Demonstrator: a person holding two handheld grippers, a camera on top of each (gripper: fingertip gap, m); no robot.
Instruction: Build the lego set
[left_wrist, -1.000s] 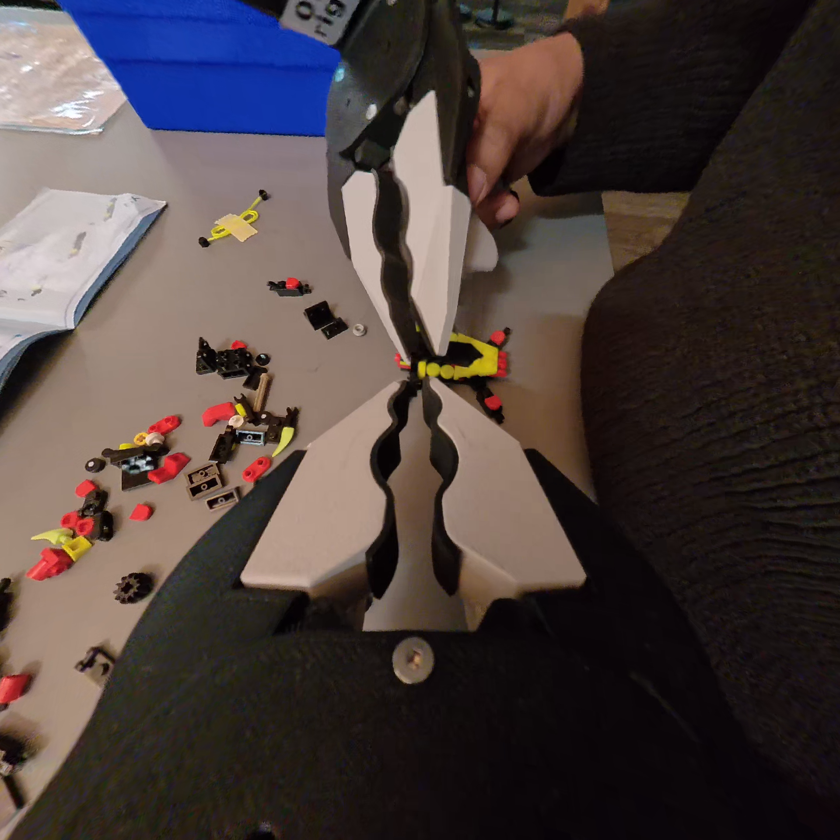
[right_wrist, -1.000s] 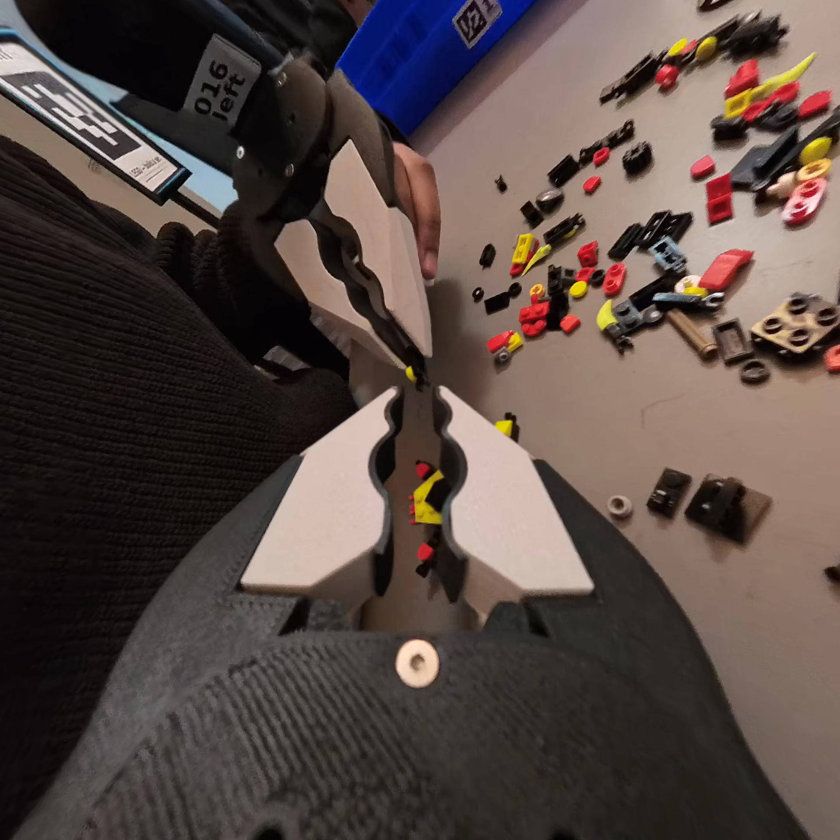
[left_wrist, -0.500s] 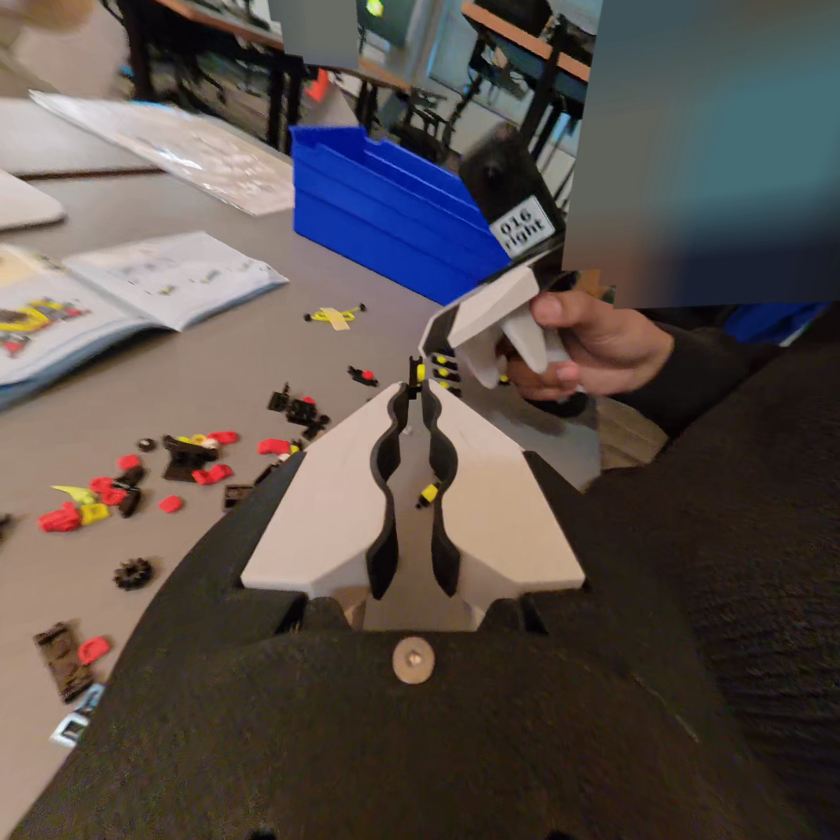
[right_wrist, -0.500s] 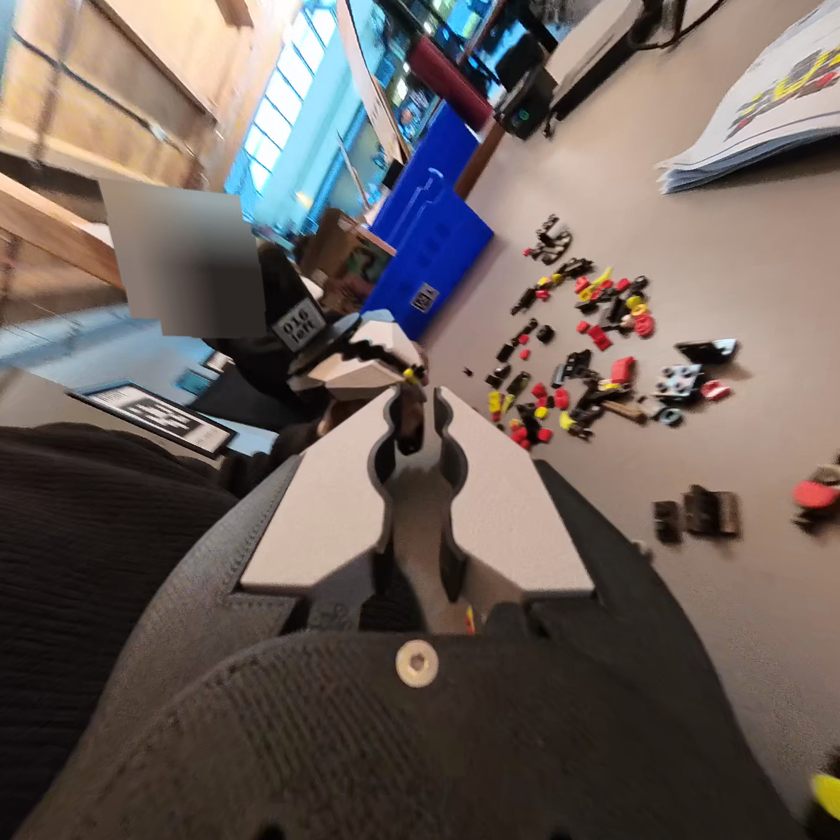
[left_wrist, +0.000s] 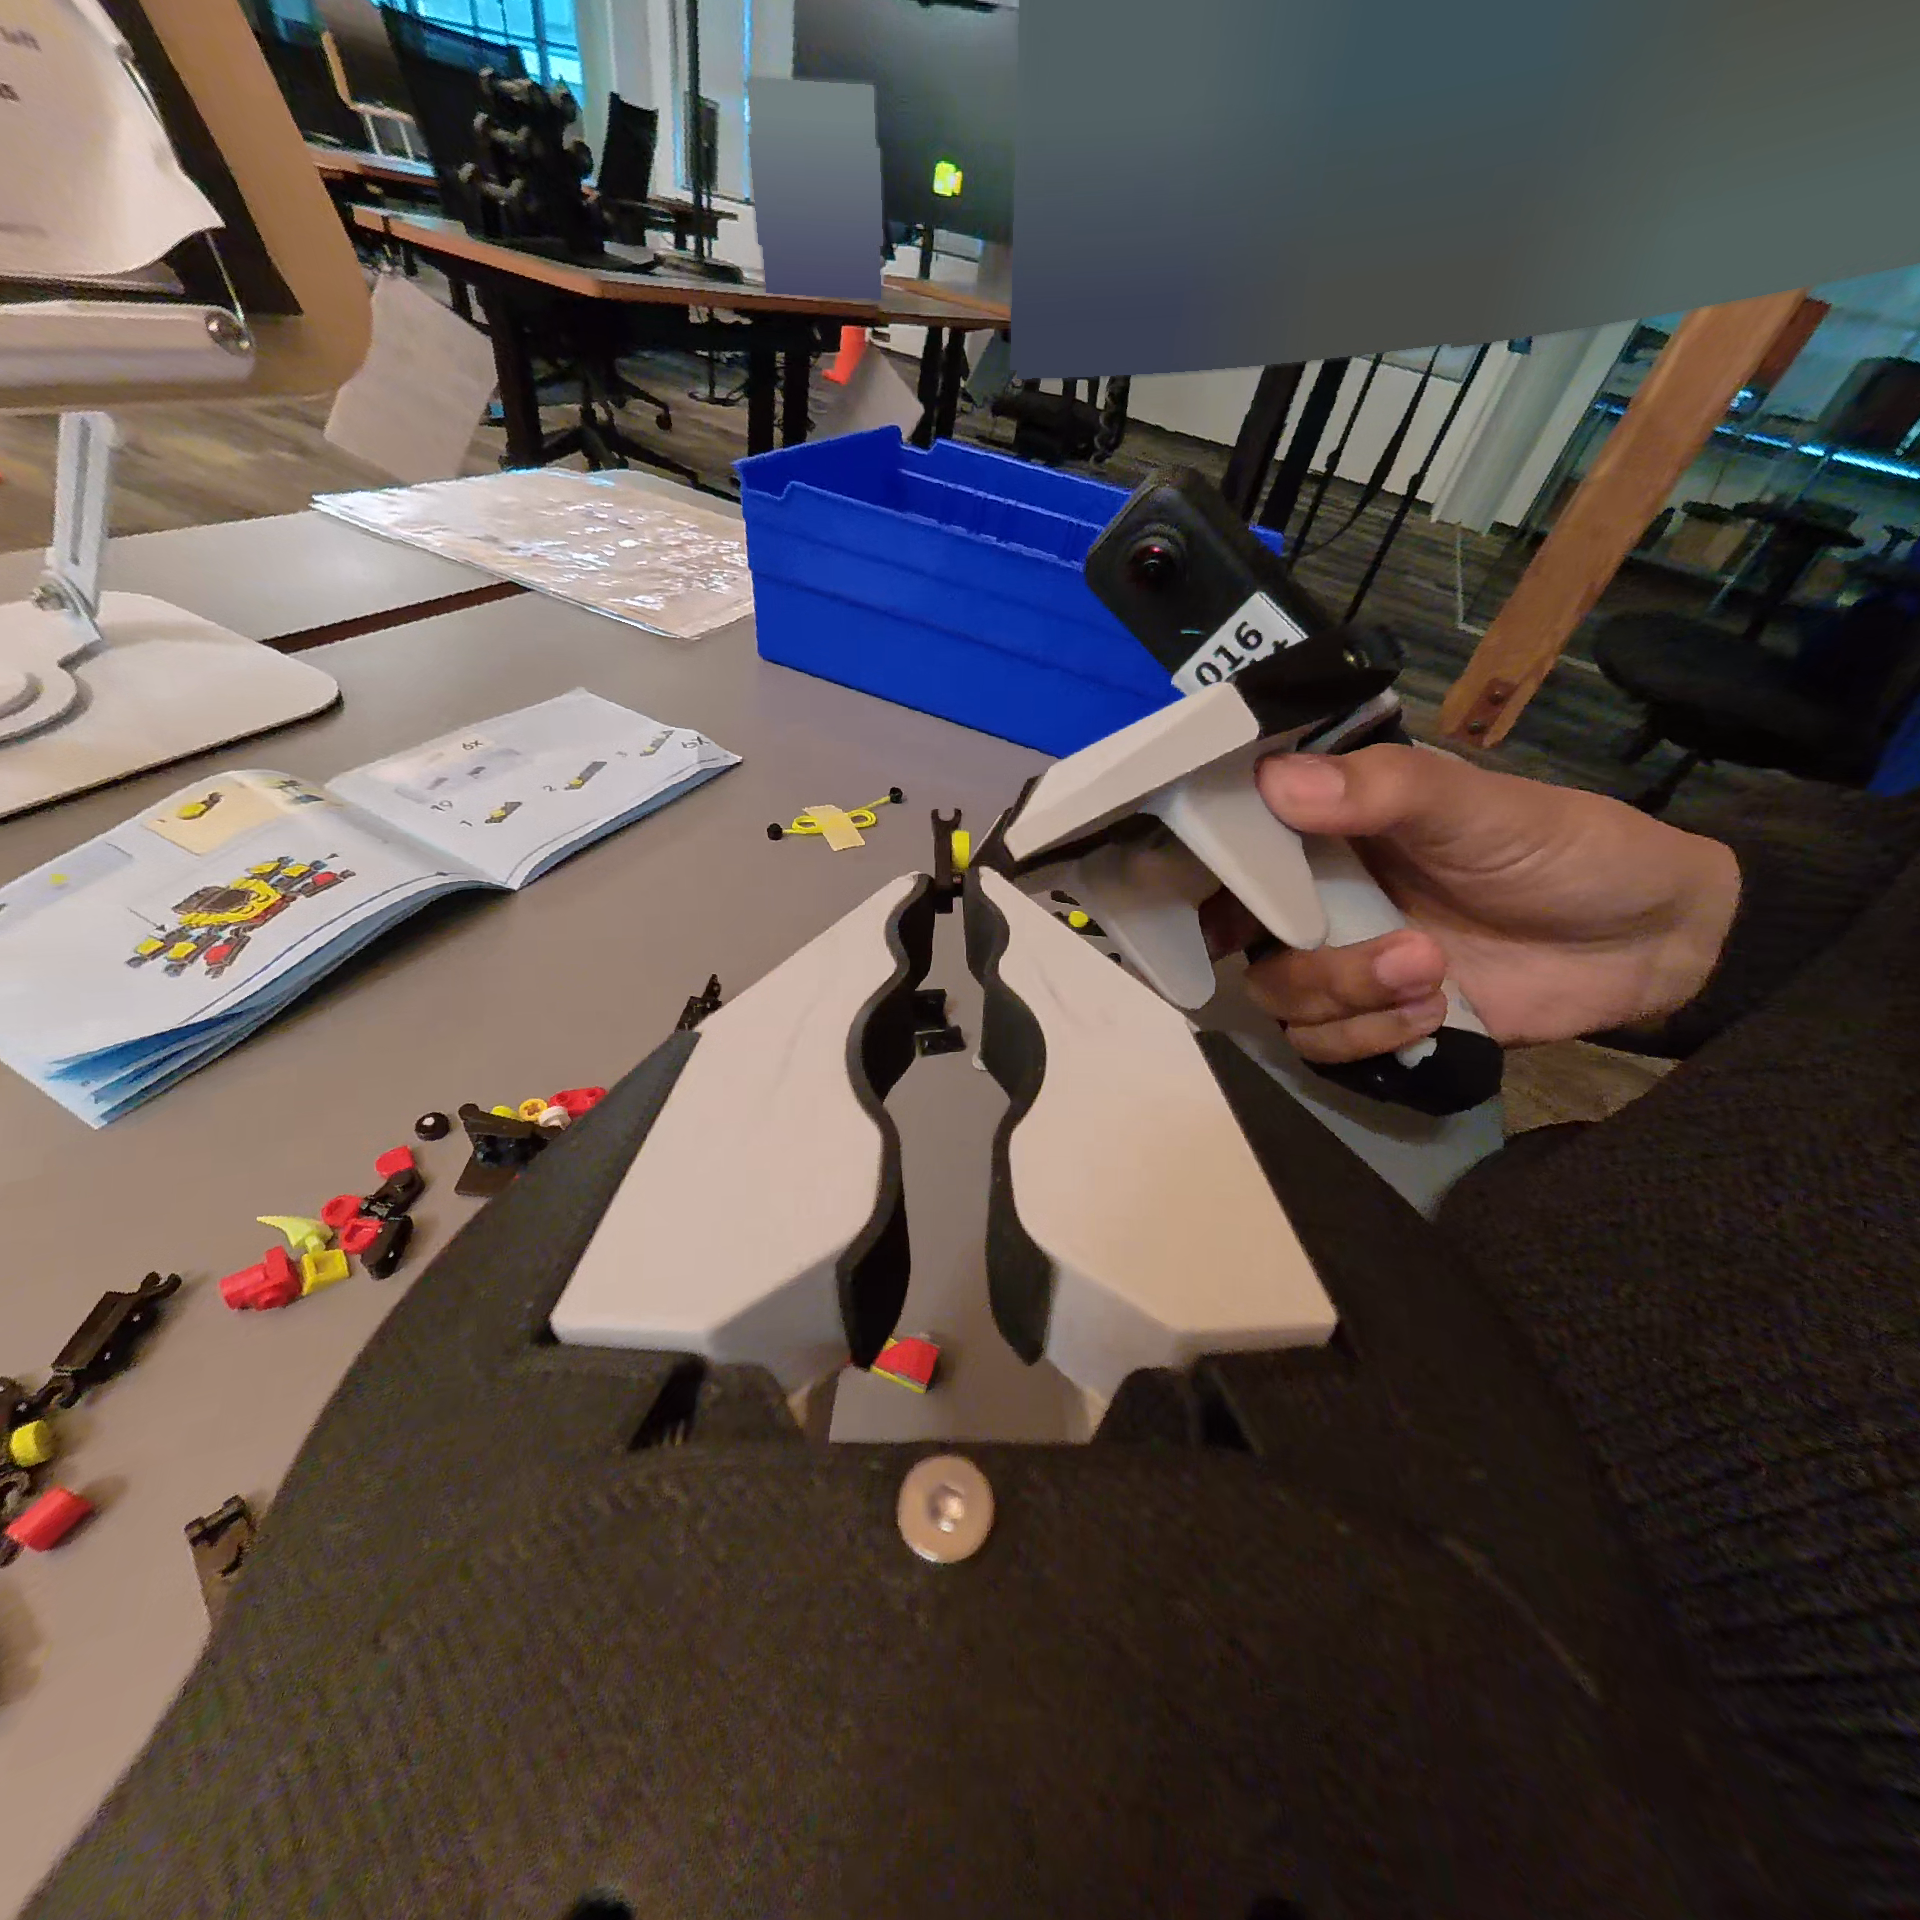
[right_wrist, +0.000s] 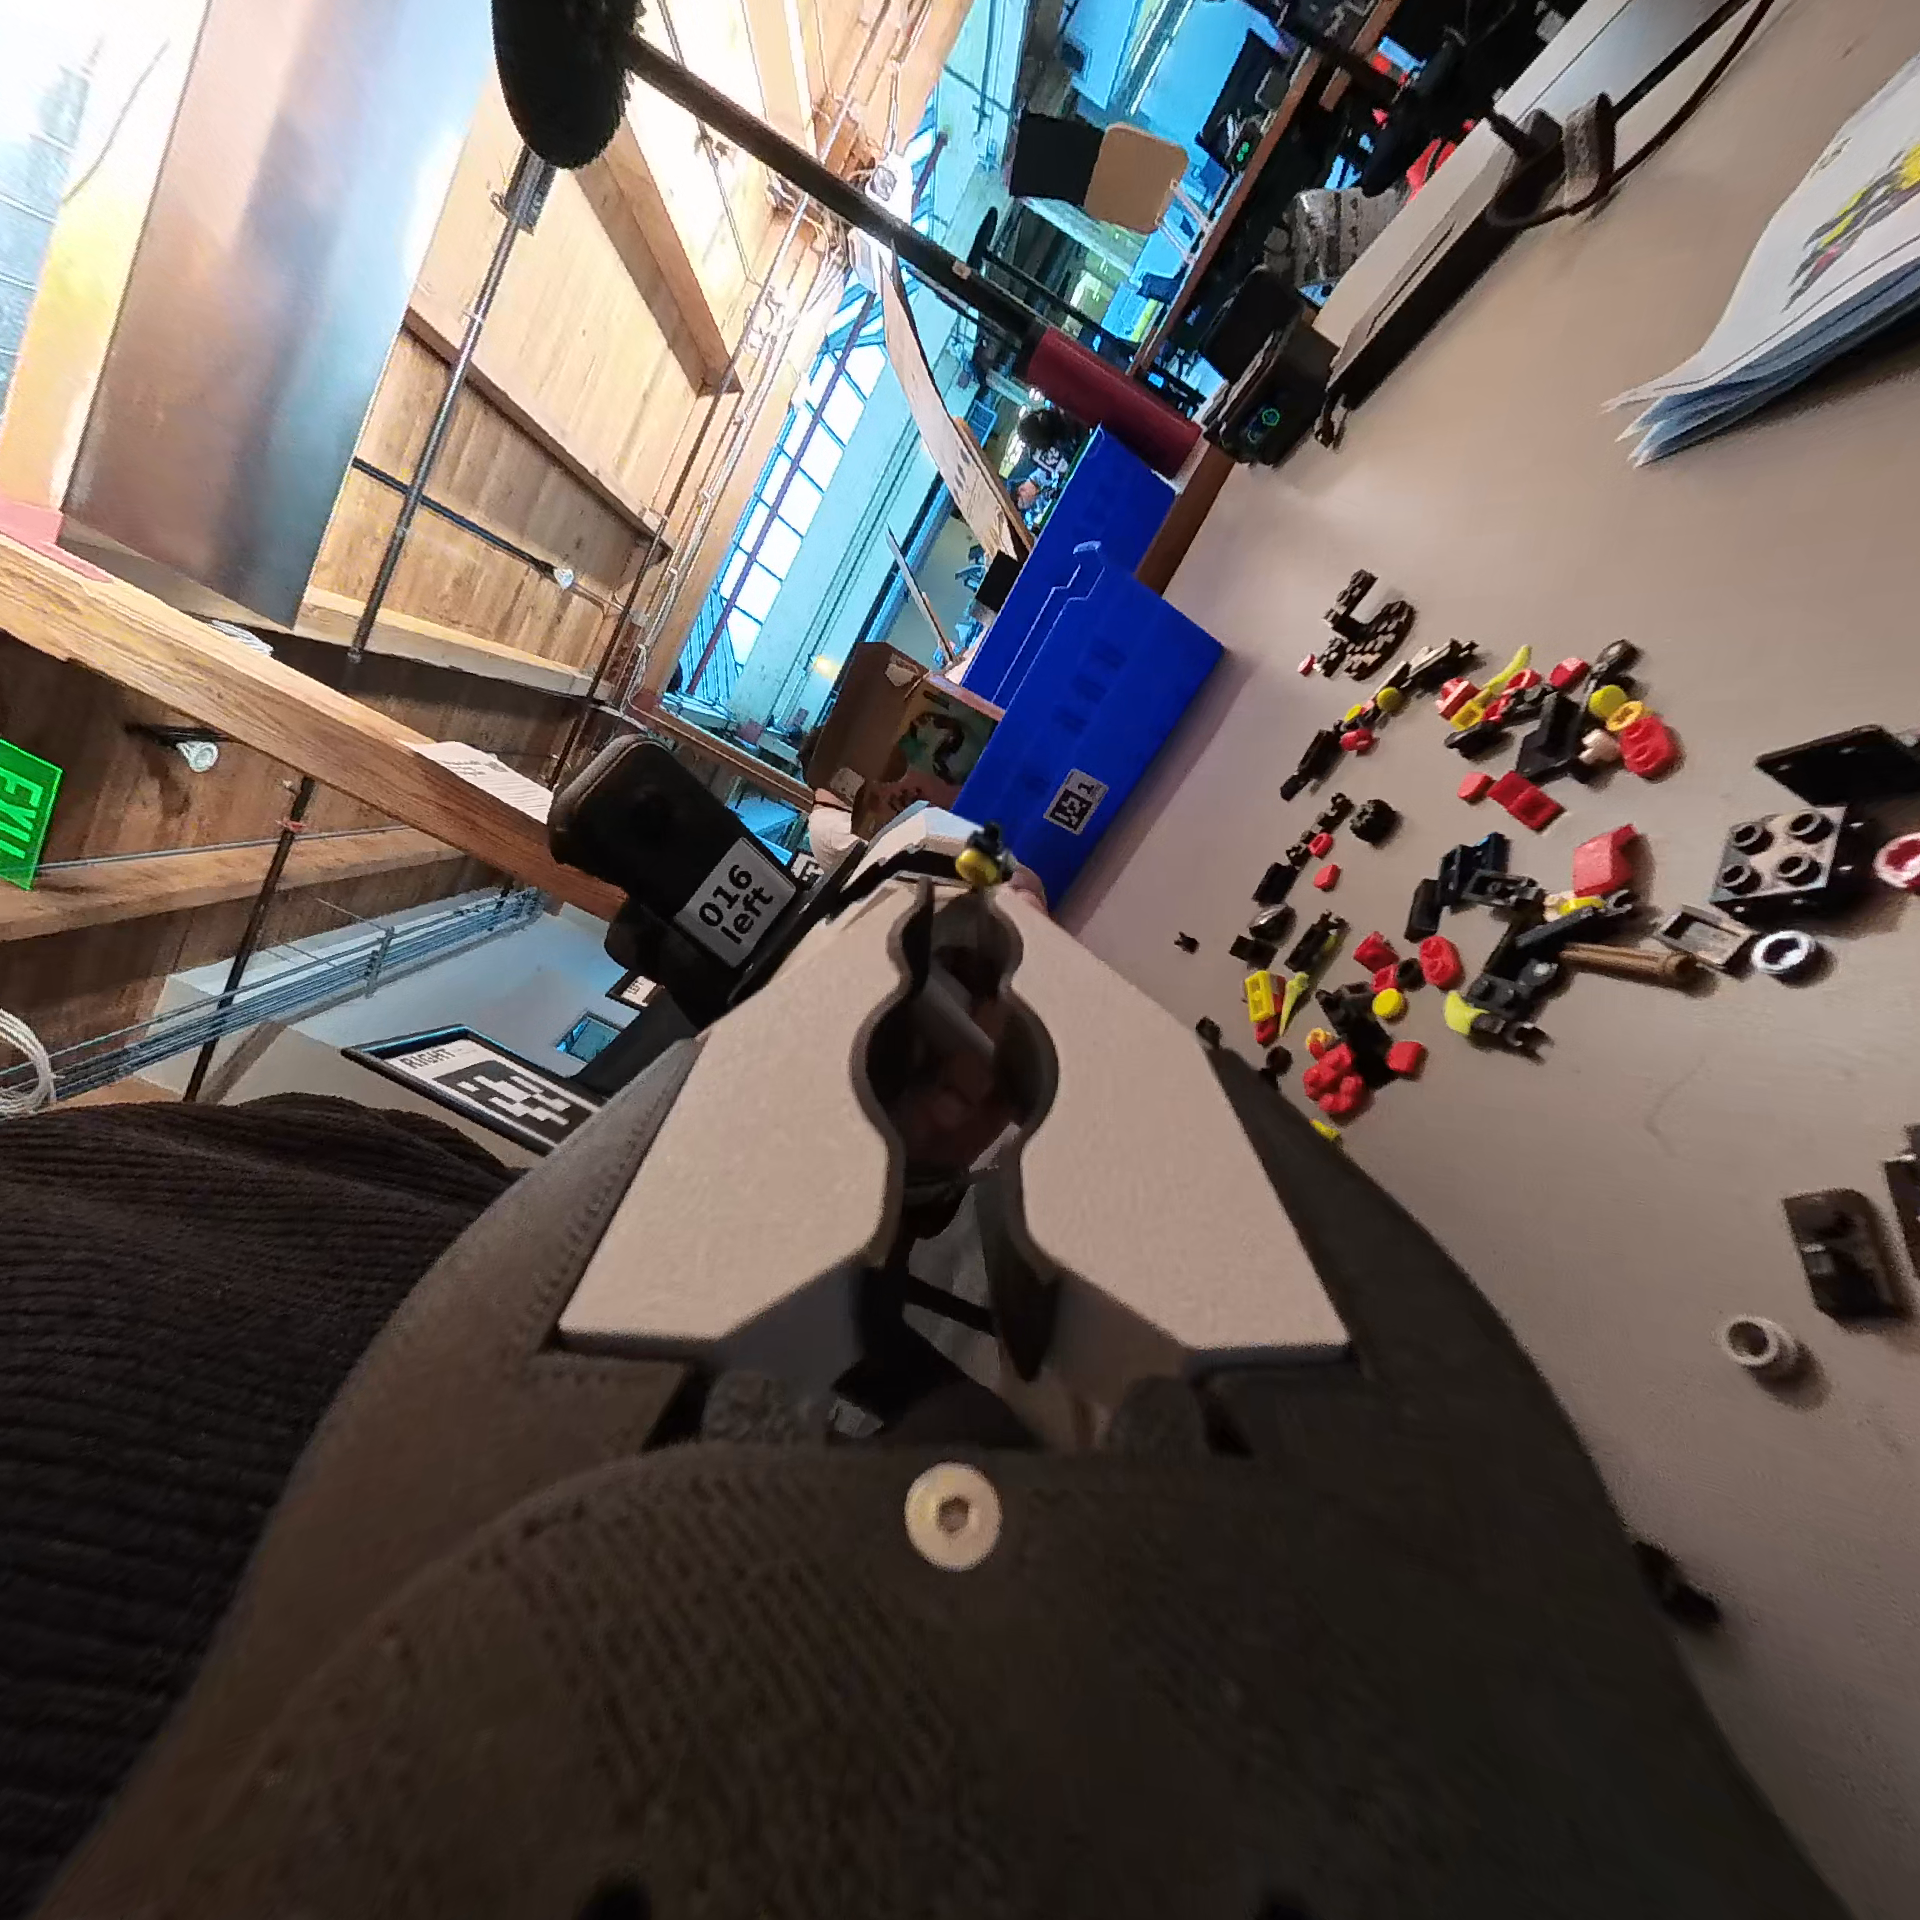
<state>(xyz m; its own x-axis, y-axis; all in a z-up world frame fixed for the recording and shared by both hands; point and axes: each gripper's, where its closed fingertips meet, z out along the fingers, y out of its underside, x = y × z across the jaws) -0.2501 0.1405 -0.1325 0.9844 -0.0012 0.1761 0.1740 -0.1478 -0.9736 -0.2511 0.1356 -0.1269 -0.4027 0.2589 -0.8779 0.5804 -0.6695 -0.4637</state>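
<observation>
The left gripper (left_wrist: 943, 883) is pinching a thin black and yellow piece (left_wrist: 948, 850) at its fingertips, raised above the table (left_wrist: 582, 997). The right gripper (left_wrist: 1013, 840) is meeting it tip to tip, apparently clamped on a small sub-assembly (left_wrist: 1075, 914) that is mostly hidden. Judging by the many loose bricks (right_wrist: 1455, 935) lying scattered toward the table's near edge, and the open instruction booklet (left_wrist: 312, 862) beside them, the build is looking early, with most of it remaining.

Both grippers are raised, tips meeting: left gripper (left_wrist: 948, 883) nearly closed, right gripper (right_wrist: 961, 894) nearly closed, gripped by a hand (left_wrist: 1475, 914).
</observation>
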